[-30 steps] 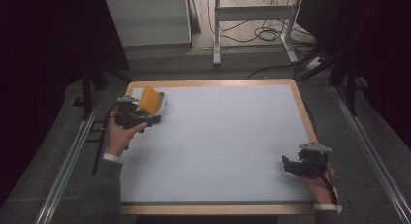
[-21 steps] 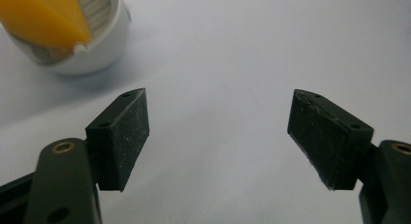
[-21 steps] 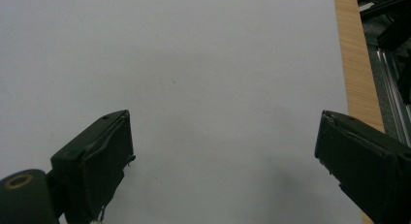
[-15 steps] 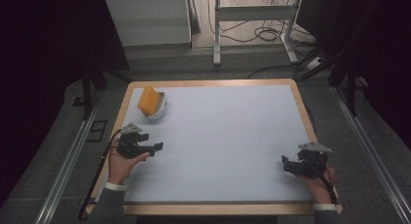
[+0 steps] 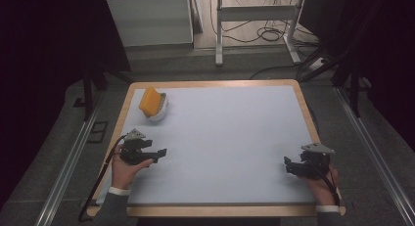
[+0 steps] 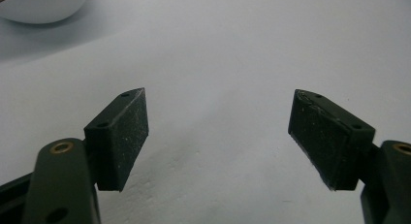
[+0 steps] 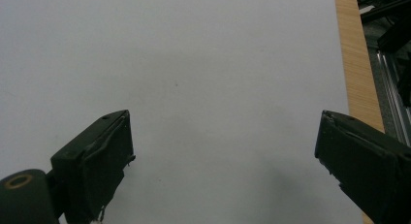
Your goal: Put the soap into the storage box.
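Left tool gaping over bare mat, bowl well apart.

My worktop is a pale grey-white sheet framed by a light wooden edge that shows along the far side, both sides and the near rim. At its far left corner stands a white bowl, resting directly on the sheet, with an orange block tilted inside it. The sheet looks smooth, with faint specks near me.
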`<state>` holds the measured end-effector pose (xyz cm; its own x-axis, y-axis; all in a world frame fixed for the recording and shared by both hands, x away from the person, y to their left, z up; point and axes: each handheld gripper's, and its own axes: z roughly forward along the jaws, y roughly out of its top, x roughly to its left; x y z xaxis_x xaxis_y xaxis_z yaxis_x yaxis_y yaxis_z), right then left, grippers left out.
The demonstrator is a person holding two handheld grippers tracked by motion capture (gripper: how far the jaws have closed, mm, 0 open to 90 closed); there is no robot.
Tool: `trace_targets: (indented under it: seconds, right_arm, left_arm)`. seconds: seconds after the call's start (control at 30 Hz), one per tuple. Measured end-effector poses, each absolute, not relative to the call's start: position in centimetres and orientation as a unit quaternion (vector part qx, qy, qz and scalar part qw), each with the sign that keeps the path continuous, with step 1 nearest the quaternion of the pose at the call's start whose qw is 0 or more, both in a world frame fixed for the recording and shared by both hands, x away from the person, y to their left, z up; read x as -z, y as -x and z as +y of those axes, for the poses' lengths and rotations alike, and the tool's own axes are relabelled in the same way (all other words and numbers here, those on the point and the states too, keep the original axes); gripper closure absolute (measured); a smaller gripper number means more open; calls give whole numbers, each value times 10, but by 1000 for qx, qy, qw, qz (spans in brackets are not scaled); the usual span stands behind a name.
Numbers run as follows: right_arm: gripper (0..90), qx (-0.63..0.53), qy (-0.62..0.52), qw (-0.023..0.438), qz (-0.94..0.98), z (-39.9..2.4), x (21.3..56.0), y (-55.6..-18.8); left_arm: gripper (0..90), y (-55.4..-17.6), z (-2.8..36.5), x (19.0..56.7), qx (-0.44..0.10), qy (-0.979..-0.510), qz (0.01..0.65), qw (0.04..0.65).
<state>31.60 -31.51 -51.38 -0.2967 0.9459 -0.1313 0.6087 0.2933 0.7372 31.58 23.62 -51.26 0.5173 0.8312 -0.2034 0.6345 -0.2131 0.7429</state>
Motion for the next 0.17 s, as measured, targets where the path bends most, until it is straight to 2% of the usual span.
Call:
trace_targets:
  seconds: [0.17]
  right_arm:
    - [67,-295,-517,291,749,-315,513,-316]
  left_arm:
    - [208,-317,233,516,-127,-777,473,394]
